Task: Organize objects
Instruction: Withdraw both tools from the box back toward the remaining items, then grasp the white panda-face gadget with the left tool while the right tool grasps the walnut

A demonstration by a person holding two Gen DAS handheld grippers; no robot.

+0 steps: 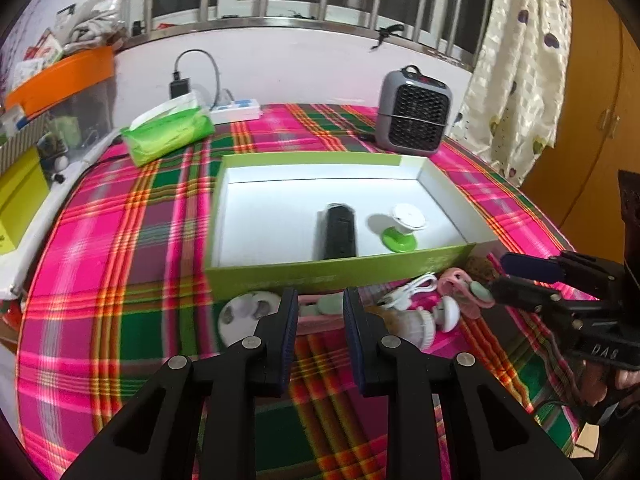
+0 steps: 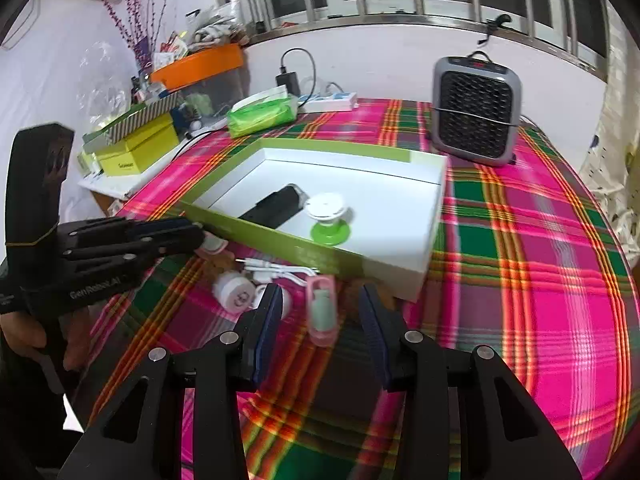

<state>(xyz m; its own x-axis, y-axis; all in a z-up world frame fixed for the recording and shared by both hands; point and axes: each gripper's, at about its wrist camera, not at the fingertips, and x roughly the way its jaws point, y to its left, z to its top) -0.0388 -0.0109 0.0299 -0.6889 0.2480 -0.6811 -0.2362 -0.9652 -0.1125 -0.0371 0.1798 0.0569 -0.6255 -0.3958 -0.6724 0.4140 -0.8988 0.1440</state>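
A green-walled box (image 1: 280,276) (image 2: 280,240) with a white floor holds a black device (image 1: 339,232) (image 2: 276,204) and a white disc on a green base (image 1: 402,228) (image 2: 329,220). Loose items lie on the cloth in front of the box: a white round item (image 1: 244,314) (image 2: 234,294), a white cable (image 1: 412,288) (image 2: 280,270), a pink case with a pale green piece (image 1: 320,312) (image 2: 322,312), and a small white brush (image 1: 418,326). My left gripper (image 1: 321,300) (image 2: 192,232) is open over the pink case. My right gripper (image 2: 320,304) (image 1: 504,270) is open around the pink case.
A grey fan heater (image 1: 414,112) (image 2: 476,116) stands behind the box. A green tissue pack (image 1: 168,130) (image 2: 262,114), a white power strip (image 1: 236,110) and a charger sit at the back. Boxes and an orange-lidded bin (image 1: 64,76) (image 2: 200,62) crowd the left. A plaid cloth (image 2: 520,280) covers the table.
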